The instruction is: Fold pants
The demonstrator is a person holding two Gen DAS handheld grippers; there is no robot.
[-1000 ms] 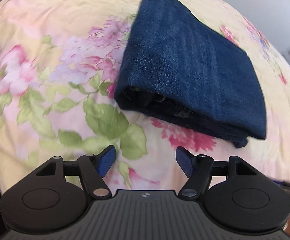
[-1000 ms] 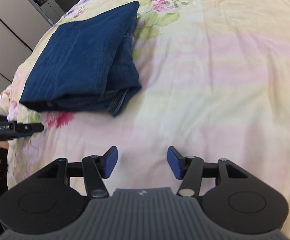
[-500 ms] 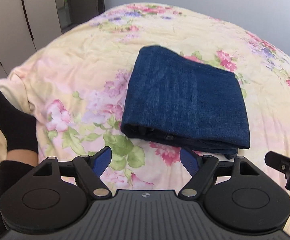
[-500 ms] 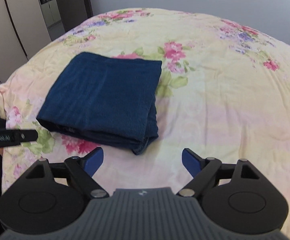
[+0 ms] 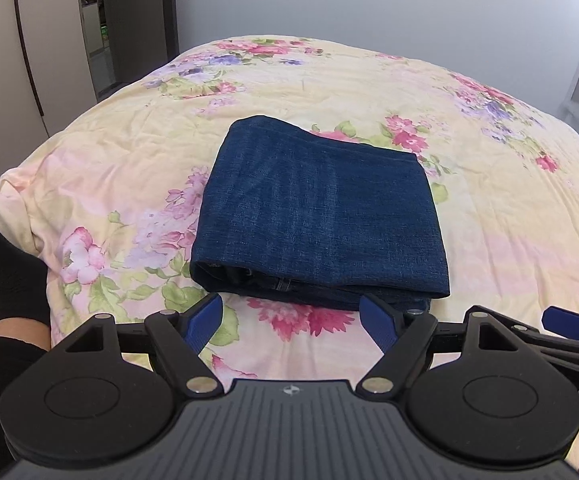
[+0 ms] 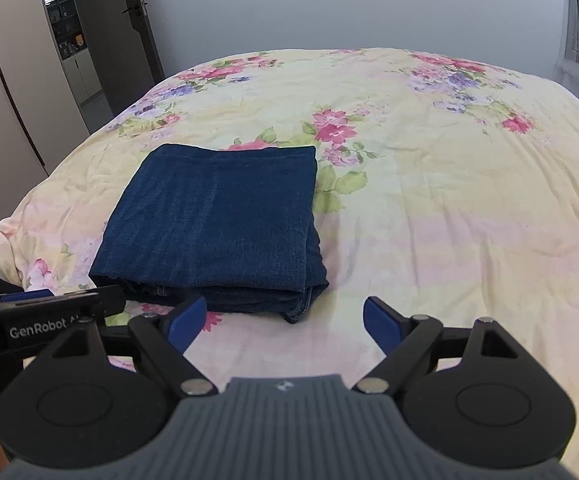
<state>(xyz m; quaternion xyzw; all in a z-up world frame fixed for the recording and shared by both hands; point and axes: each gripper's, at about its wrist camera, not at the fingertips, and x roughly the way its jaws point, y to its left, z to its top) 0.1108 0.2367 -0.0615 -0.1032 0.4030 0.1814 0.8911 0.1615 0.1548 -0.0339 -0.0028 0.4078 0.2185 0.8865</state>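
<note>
The dark blue denim pants (image 5: 317,216) lie folded into a flat rectangle on the floral bedspread (image 5: 509,208). They also show in the right wrist view (image 6: 217,220), left of centre. My left gripper (image 5: 295,322) is open and empty, just short of the pants' near edge. My right gripper (image 6: 285,322) is open and empty, near the pants' near right corner. Neither touches the cloth. The right gripper's finger shows at the right edge of the left wrist view (image 5: 573,326).
The bed fills most of both views. Wardrobe doors (image 5: 21,40) and a doorway (image 6: 69,32) stand at the left. A grey wall (image 6: 349,4) is behind the bed. The person's black sleeve (image 5: 5,268) is at the left edge.
Both grippers have pulled back and up from the pants, so the whole bed and the room show now. Both stay open and the pants have not moved.
</note>
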